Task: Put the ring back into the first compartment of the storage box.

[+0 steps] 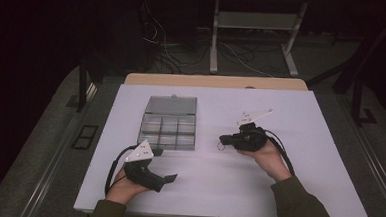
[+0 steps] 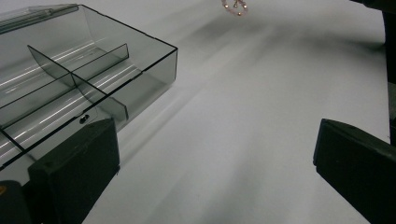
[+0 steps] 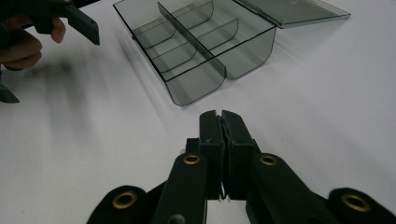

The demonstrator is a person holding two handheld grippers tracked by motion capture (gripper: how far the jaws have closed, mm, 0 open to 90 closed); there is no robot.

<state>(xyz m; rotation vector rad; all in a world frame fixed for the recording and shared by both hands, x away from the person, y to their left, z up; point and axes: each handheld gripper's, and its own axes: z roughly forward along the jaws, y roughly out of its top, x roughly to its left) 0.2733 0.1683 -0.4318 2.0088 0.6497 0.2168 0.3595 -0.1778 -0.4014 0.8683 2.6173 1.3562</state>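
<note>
1. Two grippers are in our hands over the white desk (image 1: pixel 276 193), with a smoky clear compartment box (image 1: pixel 168 129) lying between them and a little farther from us.
2. Our left gripper (image 1: pixel 165 164) sits near the desk's front edge, just in front of the box's nearest corner. In the left gripper view its two black jaws stand wide apart with bare desk between them, gripping nothing.
3. Our right gripper (image 1: pixel 223 139) is held to the right of the box, its tips pointing left toward it. In the right gripper view the jaws are pressed together, and a thin sliver of something shows in the seam between them.
4. From those tips a small ring-shaped trinket (image 1: pixel 220 146) dangles just above the desk; in the left gripper view it shows at the top edge as a pinkish beaded loop (image 2: pixel 235 6). We cannot tell what exactly it is.
5. The box stands open, its lid (image 1: pixel 171 105) laid flat behind it, and its dividers (image 3: pixel 191 35) split it into several compartments, which look empty.
6. The trinket hangs well clear of the box, to its right.
</note>
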